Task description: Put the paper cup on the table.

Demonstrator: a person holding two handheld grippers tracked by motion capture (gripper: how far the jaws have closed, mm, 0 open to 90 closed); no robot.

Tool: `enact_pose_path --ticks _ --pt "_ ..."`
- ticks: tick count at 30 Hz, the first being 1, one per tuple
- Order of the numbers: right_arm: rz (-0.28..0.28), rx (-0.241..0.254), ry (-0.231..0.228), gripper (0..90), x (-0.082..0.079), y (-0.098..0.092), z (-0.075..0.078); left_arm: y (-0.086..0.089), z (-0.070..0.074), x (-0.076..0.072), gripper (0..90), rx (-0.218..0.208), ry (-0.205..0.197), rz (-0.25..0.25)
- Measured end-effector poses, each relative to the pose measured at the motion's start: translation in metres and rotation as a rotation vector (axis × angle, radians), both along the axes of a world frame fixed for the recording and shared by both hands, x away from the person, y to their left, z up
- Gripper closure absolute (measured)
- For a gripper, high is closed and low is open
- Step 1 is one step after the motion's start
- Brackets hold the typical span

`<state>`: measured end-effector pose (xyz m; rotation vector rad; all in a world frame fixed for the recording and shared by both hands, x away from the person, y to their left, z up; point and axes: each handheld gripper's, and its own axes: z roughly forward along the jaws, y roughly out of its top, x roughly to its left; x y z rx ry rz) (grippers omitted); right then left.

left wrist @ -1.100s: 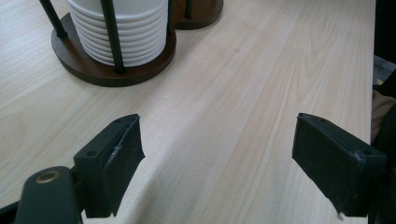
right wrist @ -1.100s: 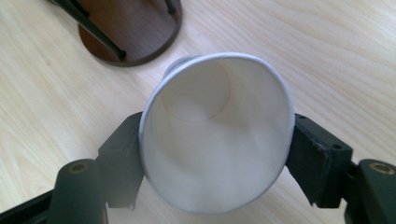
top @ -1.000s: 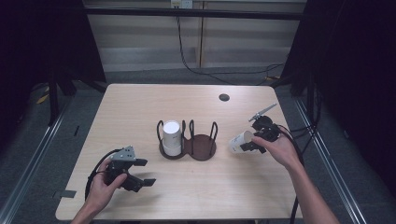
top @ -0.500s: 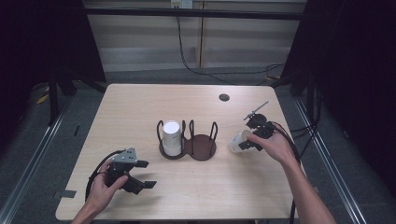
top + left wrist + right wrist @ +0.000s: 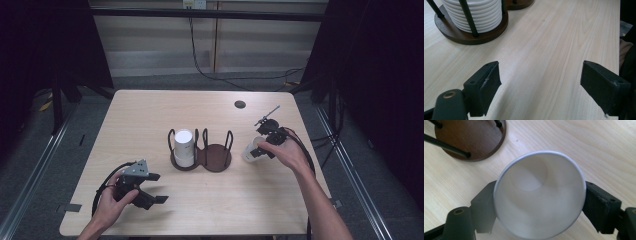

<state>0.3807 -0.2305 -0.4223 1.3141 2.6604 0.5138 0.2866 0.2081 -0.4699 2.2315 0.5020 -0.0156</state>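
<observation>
I see a pale wooden counter (image 5: 150,115) from above, with my two forearms coming in from six o'clock. My right hand (image 5: 287,152) reaches in from about five o'clock, wrist bent toward nine o'clock, carrying the right tongs (image 5: 257,151). A white paper cup (image 5: 251,151) sits between their jaws, mouth facing the tongs' camera; in the right gripper view the cup (image 5: 539,197) spans the whole gap and both black pads lie against its wall. The jaws have just been opening with the cup between them. The cup is at three o'clock of a dark two-ring cup holder (image 5: 202,156), just beside its empty ring. The other ring holds a stack of white cups (image 5: 183,147). My left hand (image 5: 112,200) rests low at seven o'clock, holding the left tongs (image 5: 155,187) level over the counter, jaws wide apart with bare wood between them.
</observation>
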Motion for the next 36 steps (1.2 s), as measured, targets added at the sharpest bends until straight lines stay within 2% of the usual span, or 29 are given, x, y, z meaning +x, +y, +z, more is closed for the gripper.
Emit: enact_pose_path --ticks 6,10,18,22,25,30,36 --pt "0.005 0.017 0.019 19.5 0.004 0.004 -0.004 0.000 0.000 0.000 16.2 0.003 0.001 0.004" --pt "-0.015 0.014 0.019 18.0 0.006 0.007 -0.005 0.000 0.000 0.000 16.2 0.007 0.000 0.005" --pt "-0.003 0.025 0.021 16.8 0.008 0.011 -0.007 0.000 0.000 0.001 16.2 0.011 -0.002 0.004" --pt "-0.008 0.050 0.027 13.8 0.006 0.012 -0.006 0.000 0.000 0.000 16.2 0.015 -0.002 0.008" --pt "-0.015 0.086 0.013 13.5 0.004 0.011 -0.003 0.000 0.000 -0.001 16.1 0.005 0.000 0.011" --pt "-0.021 0.115 -0.008 14.0 0.001 0.010 -0.001 0.000 0.001 0.000 16.2 0.008 -0.007 0.010" --pt "-0.062 0.159 -0.034 13.8 -0.003 0.003 -0.001 0.000 0.001 -0.001 16.2 0.000 -0.003 0.026"
